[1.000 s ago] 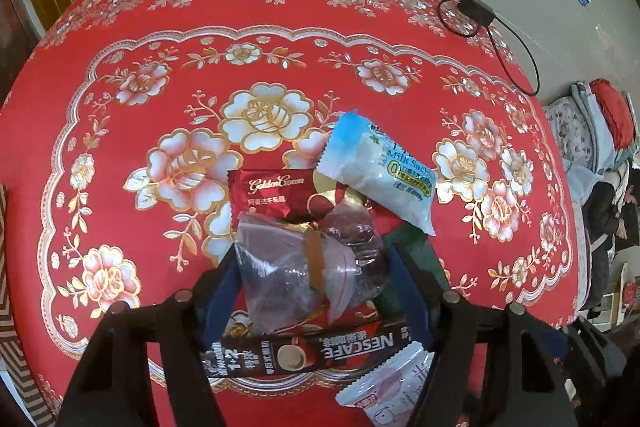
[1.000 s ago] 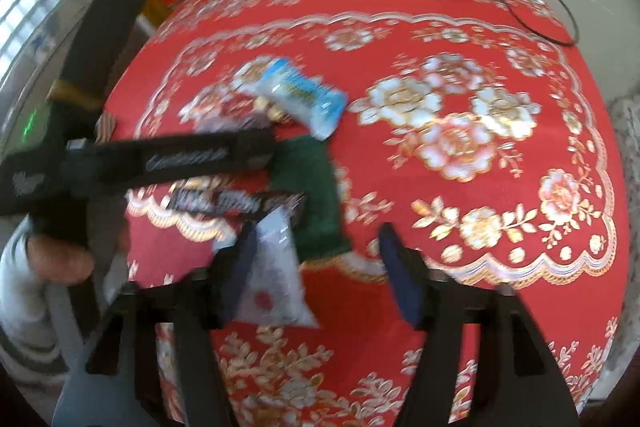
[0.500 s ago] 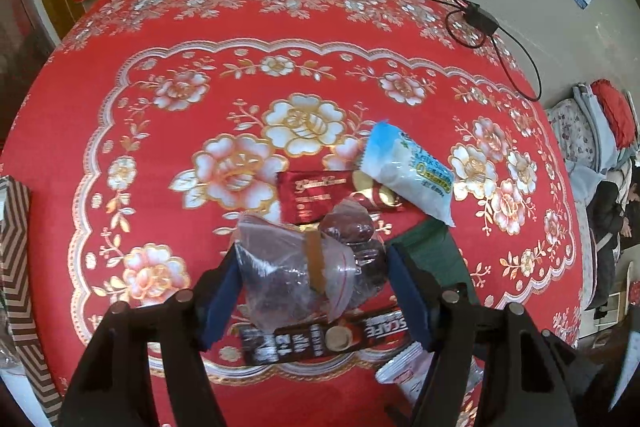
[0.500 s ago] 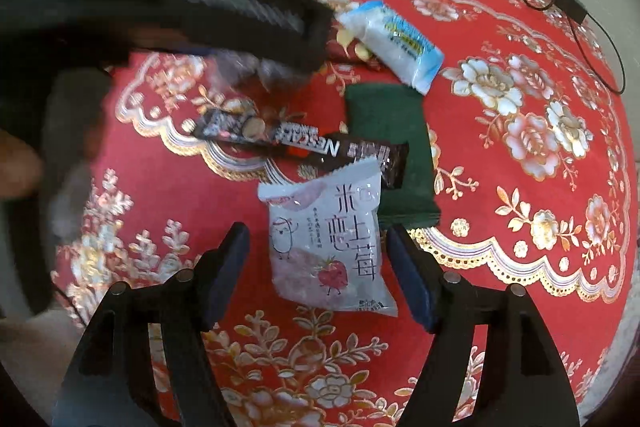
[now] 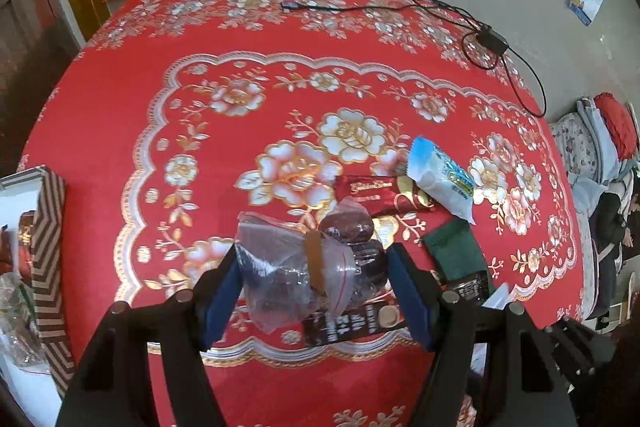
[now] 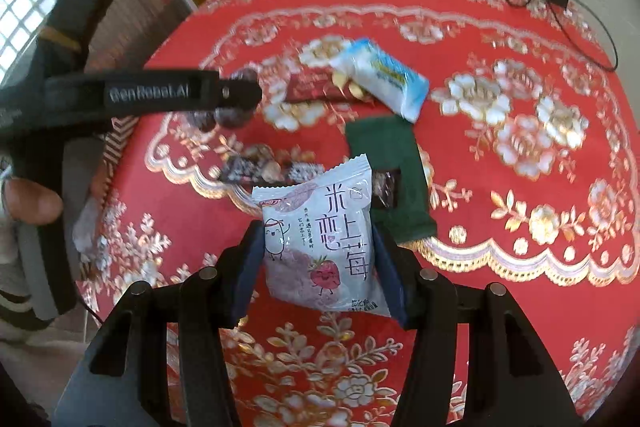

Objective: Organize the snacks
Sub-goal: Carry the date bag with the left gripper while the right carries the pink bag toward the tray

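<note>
The left gripper (image 5: pixel 312 283) clamps a clear bag (image 5: pixel 292 271) of dates above the table's (image 5: pixel 120 115) near edge. The right gripper's (image 6: pixel 320 259) jaws are closing on a white packet (image 6: pixel 320 239) there.

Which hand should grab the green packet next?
Neither is free yet. The right gripper looks better placed: the green packet lies just beyond the strawberry packet it is closing on. The left gripper holds the clear bag.

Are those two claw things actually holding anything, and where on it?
Left gripper clamps the clear bag of dates by its sides. Right gripper is closing on the white strawberry packet's side edges.
</note>
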